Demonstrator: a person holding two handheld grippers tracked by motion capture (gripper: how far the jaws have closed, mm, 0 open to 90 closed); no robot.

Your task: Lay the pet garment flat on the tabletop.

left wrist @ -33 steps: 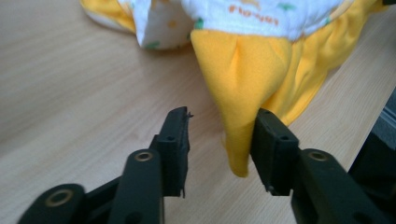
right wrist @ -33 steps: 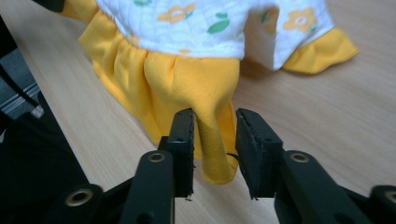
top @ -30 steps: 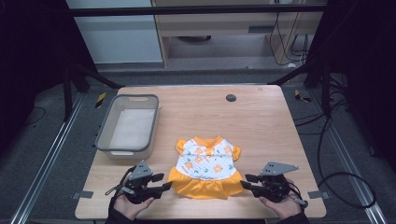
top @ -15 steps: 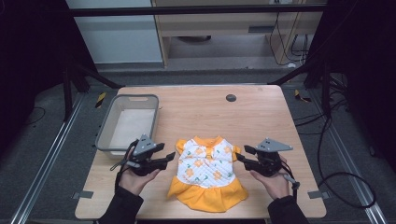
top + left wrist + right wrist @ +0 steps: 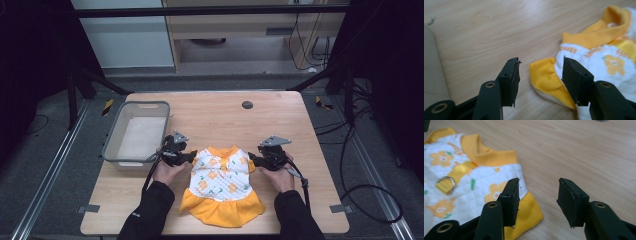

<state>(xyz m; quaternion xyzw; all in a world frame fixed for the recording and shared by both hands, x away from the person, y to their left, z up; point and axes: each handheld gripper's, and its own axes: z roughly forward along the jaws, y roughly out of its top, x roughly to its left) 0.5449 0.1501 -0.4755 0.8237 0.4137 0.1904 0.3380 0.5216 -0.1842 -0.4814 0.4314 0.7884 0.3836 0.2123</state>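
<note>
Sitting empty: grey bin (image 5: pixel 136 134)

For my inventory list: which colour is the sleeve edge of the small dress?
Orange-yellow. The dress shows its sleeve edge best in the left gripper view.

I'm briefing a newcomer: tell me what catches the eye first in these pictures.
A small white quilted pet dress with orange flowers and orange trim lies flat at the near middle of the light wooden table. The left tool and right tool flank its sleeves, jaws open. An empty grey plastic basket stands at the table's left edge.
</note>
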